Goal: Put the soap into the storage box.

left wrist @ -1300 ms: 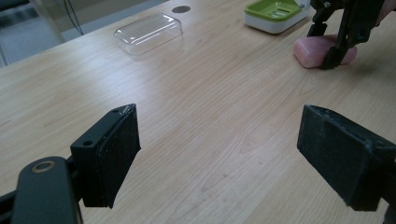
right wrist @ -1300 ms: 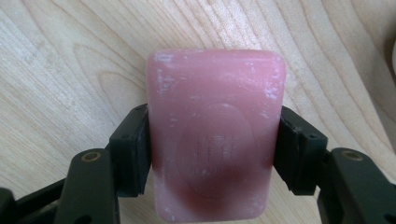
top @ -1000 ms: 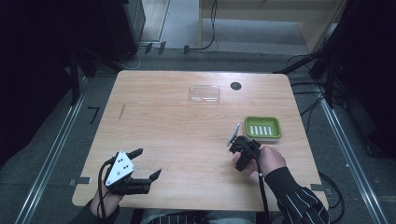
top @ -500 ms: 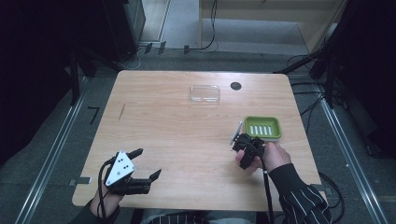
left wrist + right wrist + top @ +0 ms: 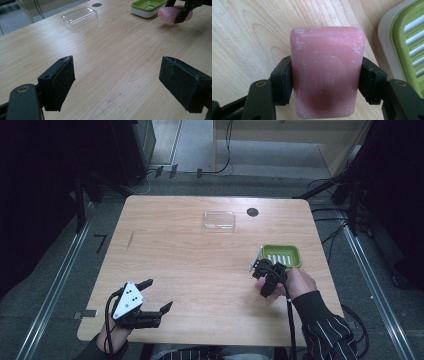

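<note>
My right gripper (image 5: 325, 82) is shut on a pink bar of soap (image 5: 327, 72), its pads pressing both long sides. The bar hangs just above the wood, close to the left of a green soap dish (image 5: 409, 45) with a slatted insert. In the high view the right gripper (image 5: 265, 272) sits at the dish's (image 5: 282, 256) near-left corner. In the left gripper view the soap (image 5: 170, 13) and the dish (image 5: 147, 6) lie far off at the top right. My left gripper (image 5: 156, 295) rests open near the table's front left, with nothing between its jaws (image 5: 117, 82).
A clear plastic lid (image 5: 219, 220) lies at the back middle of the wooden table (image 5: 190, 255), beside a round black cable hole (image 5: 252, 212). The lid (image 5: 79, 17) is well ahead of the left gripper. Dark floor and cables surround the table.
My right gripper has edged slightly toward the green dish with the soap in it. The left gripper has stayed put.
</note>
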A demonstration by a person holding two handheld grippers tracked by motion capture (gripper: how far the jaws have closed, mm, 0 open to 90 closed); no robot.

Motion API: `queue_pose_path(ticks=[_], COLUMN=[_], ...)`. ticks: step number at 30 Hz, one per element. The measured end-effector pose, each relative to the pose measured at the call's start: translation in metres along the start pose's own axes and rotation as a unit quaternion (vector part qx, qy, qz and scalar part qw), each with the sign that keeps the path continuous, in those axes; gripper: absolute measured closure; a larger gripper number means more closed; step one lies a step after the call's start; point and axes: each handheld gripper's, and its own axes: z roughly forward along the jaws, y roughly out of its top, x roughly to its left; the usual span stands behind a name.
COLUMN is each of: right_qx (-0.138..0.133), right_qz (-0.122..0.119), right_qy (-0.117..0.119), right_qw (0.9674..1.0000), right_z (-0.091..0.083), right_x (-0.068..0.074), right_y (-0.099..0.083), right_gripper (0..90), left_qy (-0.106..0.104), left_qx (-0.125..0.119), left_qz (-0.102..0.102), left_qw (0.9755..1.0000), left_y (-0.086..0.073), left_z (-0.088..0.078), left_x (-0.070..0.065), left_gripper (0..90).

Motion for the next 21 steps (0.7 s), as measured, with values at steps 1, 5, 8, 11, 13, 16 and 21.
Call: queue_pose_path(ticks=[1,5,8,11,13,16,21], right_qx=[0.001,-0.002,-0.002,-0.002,-0.005,-0.005,-0.005], right_qz=[0.001,-0.008,-0.014,-0.020,-0.017,-0.020,-0.024], right_qy=[0.000,-0.002,-0.003,-0.004,-0.004,-0.005,-0.006], right_qw=[1.0000,1.0000,0.9999,0.9998,0.9998,0.9998,0.9997], right_z=[-0.001,-0.004,-0.006,-0.008,-0.009,-0.011,-0.014], right_x=[0.000,-0.004,-0.006,-0.009,-0.010,-0.014,-0.017], right_y=[0.000,-0.002,-0.002,-0.003,-0.004,-0.005,-0.006], right_gripper=[38.1,38.1,38.1,38.0,38.1,38.1,38.1], left_qy=[0.000,-0.001,0.000,-0.001,-0.001,-0.001,-0.001], left_qx=[0.000,0.000,-0.001,0.000,0.000,0.000,-0.001], left_qz=[0.000,0.000,0.000,0.000,0.000,0.001,0.001], left_qw=[1.0000,1.0000,1.0000,1.0000,1.0000,1.0000,1.0000], left_y=[0.000,0.000,0.000,0.000,0.000,0.000,0.000], left_z=[0.000,0.000,0.000,0.000,0.000,0.000,0.000], left_x=[0.000,0.000,0.000,0.000,0.000,0.000,0.000], left_gripper=[14.0,14.0,14.0,14.0,14.0,14.0,14.0])
